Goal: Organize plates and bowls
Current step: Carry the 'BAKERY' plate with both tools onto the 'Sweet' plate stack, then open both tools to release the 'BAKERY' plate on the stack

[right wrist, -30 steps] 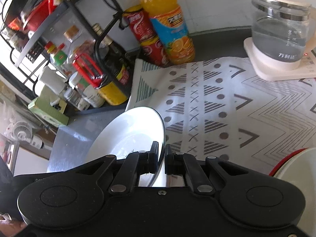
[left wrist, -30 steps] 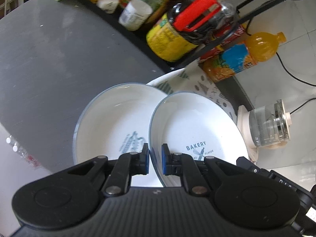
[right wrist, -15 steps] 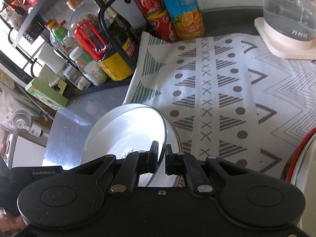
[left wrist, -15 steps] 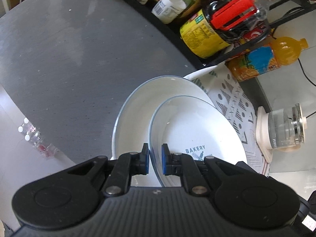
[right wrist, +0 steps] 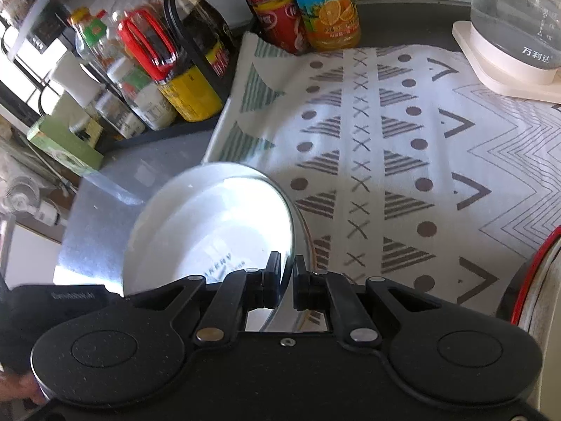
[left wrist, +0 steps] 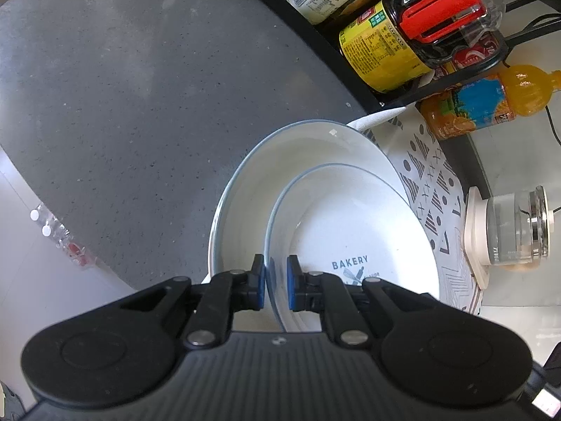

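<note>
A white plate with a "BAKERY" print (left wrist: pixel 350 224) is carried by both grippers. My left gripper (left wrist: pixel 275 282) is shut on its left rim, blue pads on either side of the edge. My right gripper (right wrist: pixel 286 280) is shut on the opposite rim of the same plate (right wrist: pixel 210 224). Beneath it lies a second white plate (left wrist: pixel 245 182) of about the same size, partly on the dark counter and partly on the mat; the held plate sits tilted over it and covers most of it. Only a sliver of the lower plate's rim (right wrist: pixel 304 231) shows in the right wrist view.
A patterned mat (right wrist: pixel 385 140) covers the counter to the right. A glass kettle (right wrist: pixel 519 24) stands at its far corner, an orange juice bottle (right wrist: pixel 326 3) and red cans behind. A black rack of bottles (left wrist: pixel 403 45) lines the back. Bare grey countertop (left wrist: pixel 122 87) lies left; a red-rimmed dish (right wrist: pixel 536 280) is at right.
Both grippers have come down with the BAKERY plate. It has slid from beside the lower plate to over it, now covering most of it.
</note>
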Tool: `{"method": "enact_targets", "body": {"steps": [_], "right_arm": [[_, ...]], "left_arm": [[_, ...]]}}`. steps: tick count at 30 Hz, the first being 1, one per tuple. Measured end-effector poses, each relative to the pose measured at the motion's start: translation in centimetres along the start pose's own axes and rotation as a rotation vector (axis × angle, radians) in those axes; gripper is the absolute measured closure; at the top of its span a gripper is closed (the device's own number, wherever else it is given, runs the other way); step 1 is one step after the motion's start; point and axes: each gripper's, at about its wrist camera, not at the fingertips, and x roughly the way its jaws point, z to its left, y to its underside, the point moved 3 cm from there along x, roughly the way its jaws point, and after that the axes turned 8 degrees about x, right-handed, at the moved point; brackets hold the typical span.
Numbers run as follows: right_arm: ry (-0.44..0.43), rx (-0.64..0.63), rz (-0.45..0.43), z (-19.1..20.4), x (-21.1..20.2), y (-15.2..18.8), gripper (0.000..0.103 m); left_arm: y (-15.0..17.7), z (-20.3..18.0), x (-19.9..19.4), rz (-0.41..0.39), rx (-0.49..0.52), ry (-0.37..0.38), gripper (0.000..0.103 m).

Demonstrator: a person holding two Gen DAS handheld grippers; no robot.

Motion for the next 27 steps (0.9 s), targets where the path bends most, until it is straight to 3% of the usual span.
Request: {"method": "enact_targets", "body": {"steps": [8,17,25,27], "right_arm": [[0.041,0.024,0.017,-0.7,1.0,0.6,0.095],[0.078,-0.017,0.026,0.0,1.9,0.7,0.09],[0.045,-0.026,0.008,0.6,0.9,0.2,0.078],[0.023,-0.025,-0.013,0.8,0.2,0.0,0.07]], "left_arm": [[-0.2,-0.4,1.2,0.027,0.029,-0.02,0.093],[-1.4,-0.2,1.0,-0.019,0.055,-0.063,0.094],[-2.6,-1.4,-0.5,-0.096,0.099,-0.151,0.093],[-2.8,-1.9,-1.1,-0.112,0.112,-0.173,0.089]]}}
